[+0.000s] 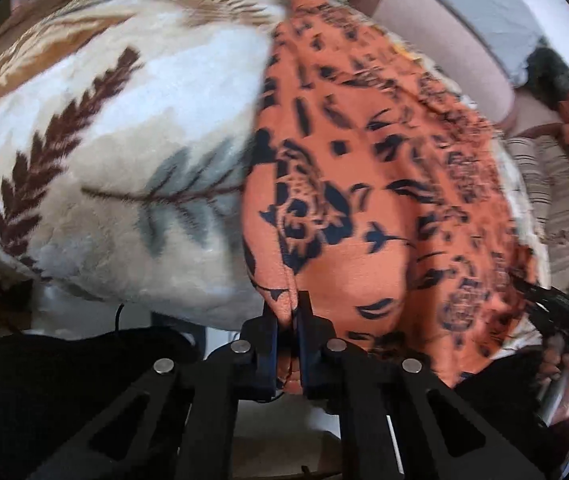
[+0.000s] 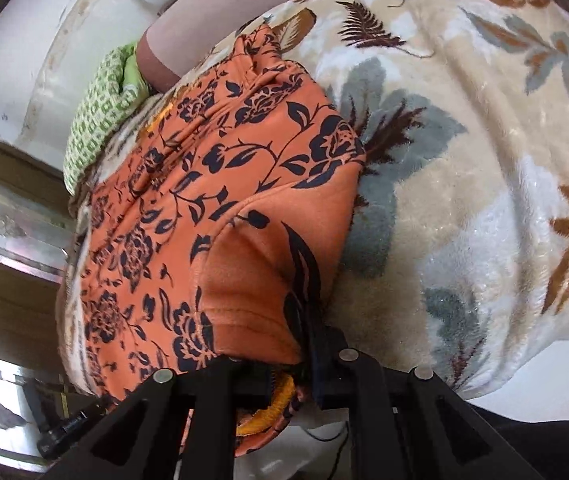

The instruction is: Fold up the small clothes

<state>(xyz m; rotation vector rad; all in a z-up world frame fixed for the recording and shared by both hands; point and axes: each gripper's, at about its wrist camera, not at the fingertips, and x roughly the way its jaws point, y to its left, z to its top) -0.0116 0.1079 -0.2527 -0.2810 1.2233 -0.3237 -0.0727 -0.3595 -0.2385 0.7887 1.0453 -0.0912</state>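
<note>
An orange garment with a dark floral print (image 1: 364, 184) lies spread on a cream blanket with leaf patterns (image 1: 104, 140). My left gripper (image 1: 288, 312) is shut on the garment's near left corner, the cloth pinched between its black fingers. In the right wrist view the same garment (image 2: 212, 208) drapes over my right gripper (image 2: 304, 344), which is shut on its near right corner; the cloth hides the left finger. The right gripper and the hand holding it also show at the right edge of the left wrist view (image 1: 556, 308).
A green patterned cloth (image 2: 100, 108) lies at the far end of the blanket (image 2: 464, 160), beside a beige bolster (image 2: 212, 12). A striped fabric (image 1: 552, 192) lies to the right. White floor shows below the blanket's near edge.
</note>
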